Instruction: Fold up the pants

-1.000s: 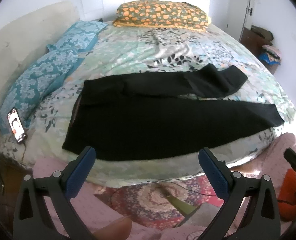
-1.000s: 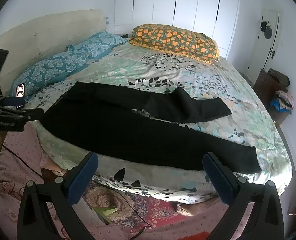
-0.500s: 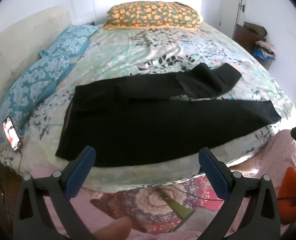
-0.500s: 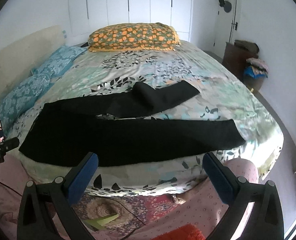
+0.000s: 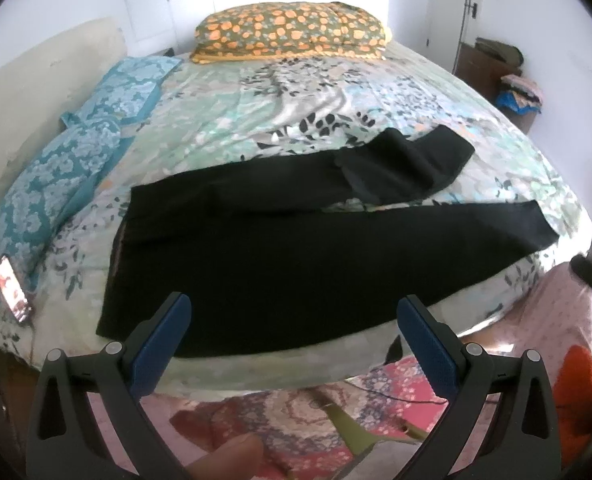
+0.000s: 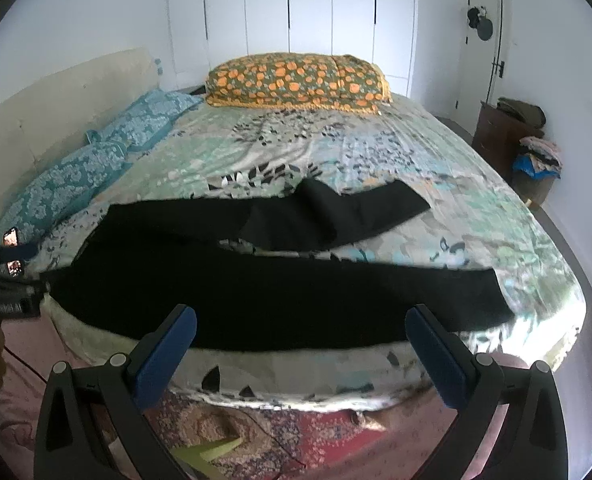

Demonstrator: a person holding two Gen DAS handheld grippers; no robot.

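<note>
Broadly, a bed (image 5: 336,92) covered by a floral sheet is seen from its near side, with an orange-flowered pillow (image 5: 291,34) at the far edge and blue patterned pillows (image 5: 67,160) along the left. Black pants (image 5: 296,256) are laid flat across the near part of the sheet, one leg stretched to the right and the other partly folded back on itself beyond it. Both the left gripper (image 5: 293,340) and the right gripper (image 6: 302,350) are held before the near edge, spread wide and gripping nothing, while a lit phone (image 5: 11,288) is seen beside the blue pillows.
</note>
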